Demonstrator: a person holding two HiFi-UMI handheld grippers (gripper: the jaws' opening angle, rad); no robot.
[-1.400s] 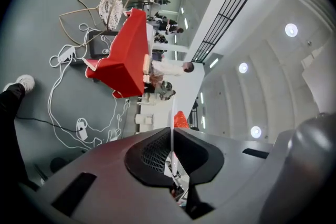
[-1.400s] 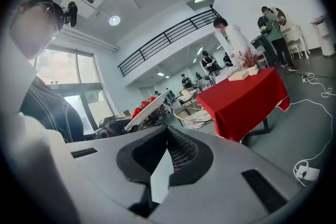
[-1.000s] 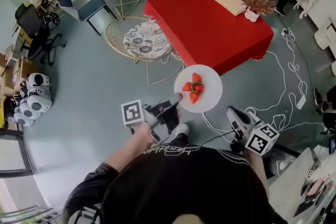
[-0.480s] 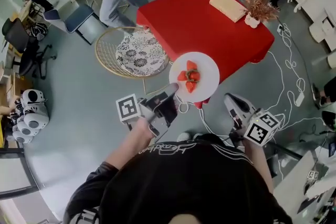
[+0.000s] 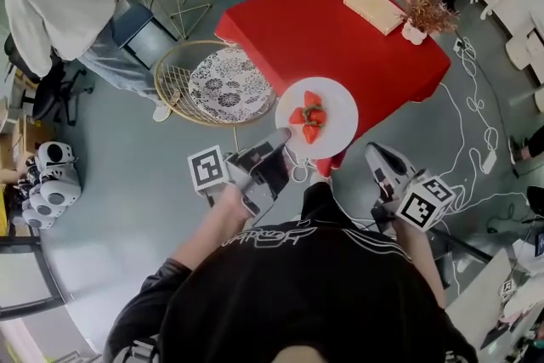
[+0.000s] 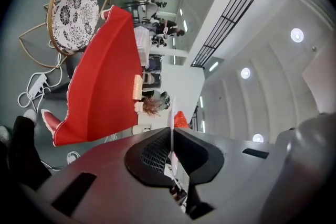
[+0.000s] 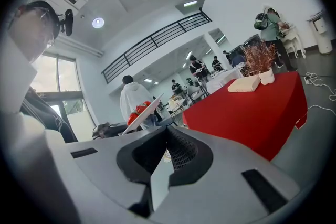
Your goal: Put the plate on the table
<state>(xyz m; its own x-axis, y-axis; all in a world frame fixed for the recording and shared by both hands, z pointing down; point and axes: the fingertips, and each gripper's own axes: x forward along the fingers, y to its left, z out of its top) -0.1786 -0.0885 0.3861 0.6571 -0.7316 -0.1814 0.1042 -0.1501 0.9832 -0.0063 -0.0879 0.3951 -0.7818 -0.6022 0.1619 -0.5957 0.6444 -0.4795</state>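
While my left claw (image 5: 284, 140) clamps tight on the plate (image 5: 338, 130) rim at seven o'clock, my right claw (image 5: 375, 154) hangs closed and empty.

Black short-sleeved T-shirt (image 5: 297, 293), white lettering — grey left tongs (image 5: 285, 138) and right tongs (image 5: 372, 151), 2 black-and-white marker cubes (image 5: 209, 169).
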